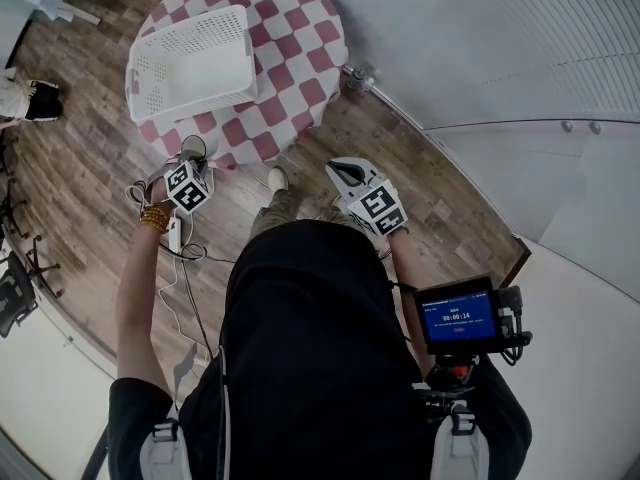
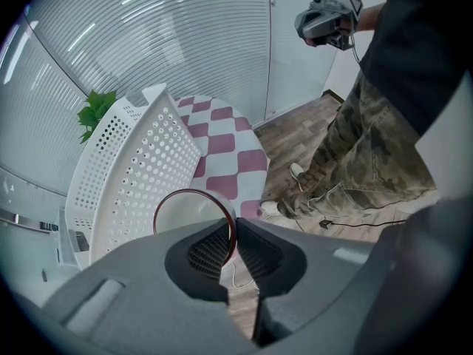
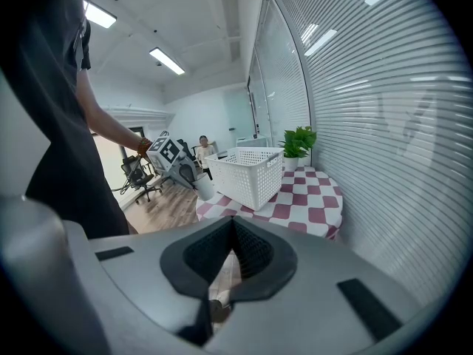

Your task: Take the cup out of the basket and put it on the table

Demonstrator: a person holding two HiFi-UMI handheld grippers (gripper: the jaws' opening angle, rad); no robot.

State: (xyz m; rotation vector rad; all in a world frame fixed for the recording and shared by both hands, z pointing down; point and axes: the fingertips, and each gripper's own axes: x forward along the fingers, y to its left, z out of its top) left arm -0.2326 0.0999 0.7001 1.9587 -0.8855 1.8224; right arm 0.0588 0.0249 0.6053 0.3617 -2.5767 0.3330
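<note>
A white cup with a red rim (image 2: 194, 211) is outside the white perforated basket (image 2: 126, 170), at the near edge of the round checked table (image 2: 230, 140). My left gripper (image 2: 235, 232) is shut on the cup's rim. From the head view the cup (image 1: 193, 148) hangs by the table's edge (image 1: 262, 148), just ahead of the left gripper (image 1: 192, 165); whether it rests on the cloth I cannot tell. The basket (image 1: 192, 61) stands on the table's left half. My right gripper (image 1: 346, 171) is shut on nothing, held away from the table. In its own view the right gripper (image 3: 234, 231) faces the basket (image 3: 251, 171).
A green potted plant (image 3: 297, 142) stands at the table's far side. A curved ribbed wall (image 1: 520, 38) runs along the right. Office chairs (image 3: 137, 174) and a seated person are farther off on the wooden floor (image 1: 80, 168). A white cable (image 1: 176, 268) trails by my left arm.
</note>
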